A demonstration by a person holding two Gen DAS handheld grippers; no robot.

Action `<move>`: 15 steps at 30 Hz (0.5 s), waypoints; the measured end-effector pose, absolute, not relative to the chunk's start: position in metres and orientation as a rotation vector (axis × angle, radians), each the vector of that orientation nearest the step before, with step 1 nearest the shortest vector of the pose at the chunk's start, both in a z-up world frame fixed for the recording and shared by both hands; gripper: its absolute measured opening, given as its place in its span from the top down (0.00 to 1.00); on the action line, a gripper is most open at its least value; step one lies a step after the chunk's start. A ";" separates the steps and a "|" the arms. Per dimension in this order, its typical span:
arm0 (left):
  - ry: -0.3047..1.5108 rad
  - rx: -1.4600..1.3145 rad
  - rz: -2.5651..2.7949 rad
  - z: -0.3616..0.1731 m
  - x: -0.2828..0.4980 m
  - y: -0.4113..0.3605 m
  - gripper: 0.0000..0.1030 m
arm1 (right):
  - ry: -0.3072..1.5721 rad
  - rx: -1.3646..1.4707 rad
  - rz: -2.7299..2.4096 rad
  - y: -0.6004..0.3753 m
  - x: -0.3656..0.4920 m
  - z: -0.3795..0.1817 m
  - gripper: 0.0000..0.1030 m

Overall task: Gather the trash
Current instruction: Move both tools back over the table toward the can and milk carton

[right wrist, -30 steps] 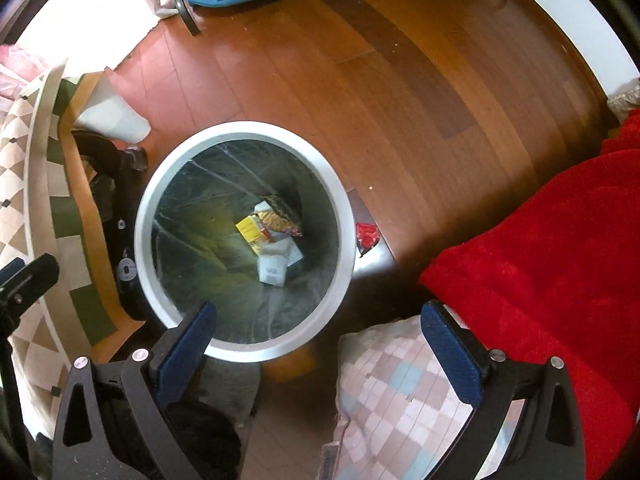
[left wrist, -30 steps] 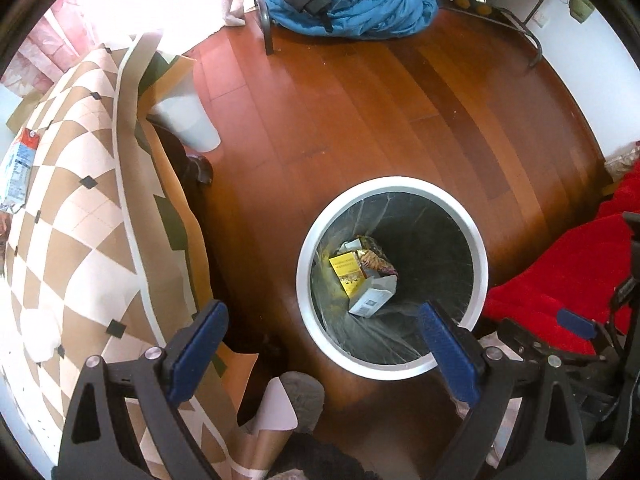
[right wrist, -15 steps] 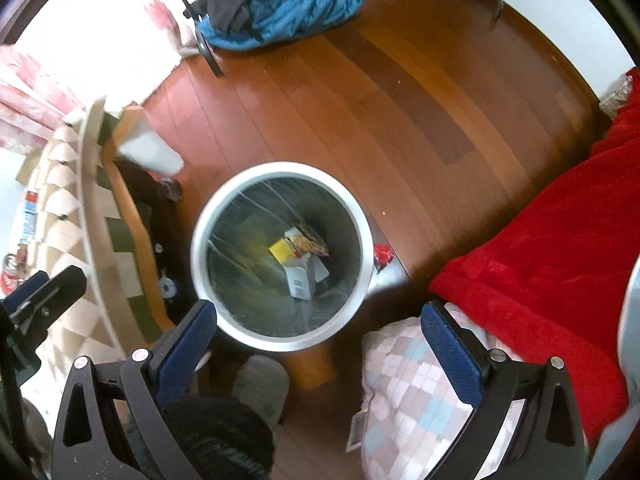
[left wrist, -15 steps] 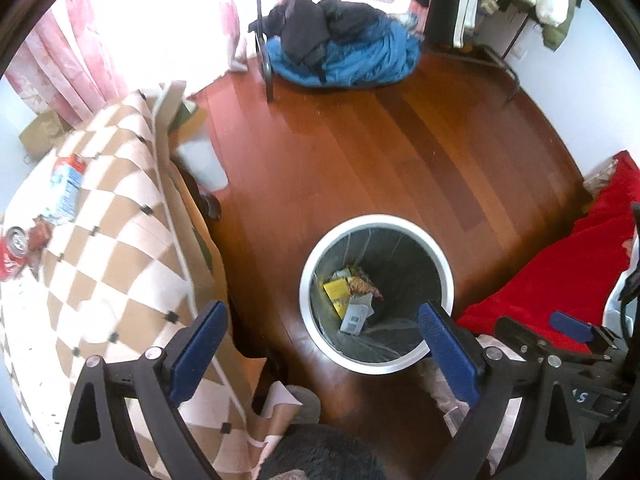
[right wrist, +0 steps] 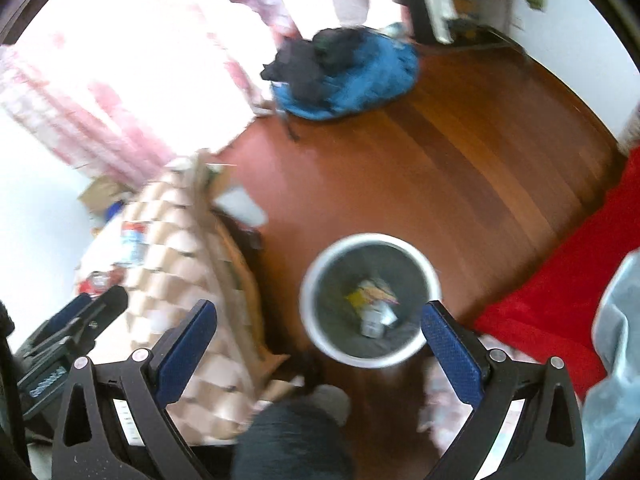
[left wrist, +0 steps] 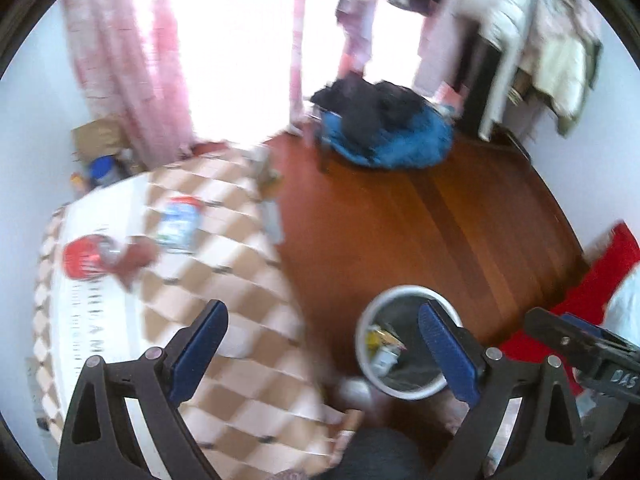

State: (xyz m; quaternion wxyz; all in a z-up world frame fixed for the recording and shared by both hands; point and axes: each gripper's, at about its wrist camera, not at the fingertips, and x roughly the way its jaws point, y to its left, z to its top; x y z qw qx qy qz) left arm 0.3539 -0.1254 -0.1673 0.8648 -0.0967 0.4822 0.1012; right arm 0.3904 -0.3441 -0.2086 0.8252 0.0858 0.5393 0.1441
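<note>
A round white-rimmed trash bin [right wrist: 370,300] stands on the wooden floor with several wrappers and a small carton inside; it also shows in the left wrist view [left wrist: 404,350]. On the checked tablecloth [left wrist: 248,320] lie a red crushed can [left wrist: 84,258], a dark red wrapper [left wrist: 134,258] and a blue-white packet [left wrist: 178,226]; the packet also shows in the right wrist view [right wrist: 134,242]. My left gripper [left wrist: 322,346] is open and empty, high above the table edge. My right gripper [right wrist: 320,344] is open and empty, above the bin.
A blue and black pile of clothes [left wrist: 380,128] lies on the floor at the back. A red blanket [right wrist: 560,300] is at the right. Pink curtains [left wrist: 120,64] hang by a bright window. Both views are motion-blurred.
Both grippers have risen and tilted up away from the bin. The bin looks smaller, and the table with its can, wrapper and packet has come into view.
</note>
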 end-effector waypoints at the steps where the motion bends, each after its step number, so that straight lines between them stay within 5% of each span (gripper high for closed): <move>1: 1.003 -0.206 0.244 -0.165 0.349 -0.107 0.05 | 1.144 0.174 0.338 -0.325 0.392 -0.203 0.00; 7: 1.013 -0.264 0.465 -0.178 0.319 0.019 0.05 | 1.171 0.123 0.490 -0.202 0.402 -0.197 0.00; 15: 1.026 -0.522 0.649 -0.230 0.285 0.173 0.06 | 1.296 0.049 0.585 -0.023 0.443 -0.260 0.00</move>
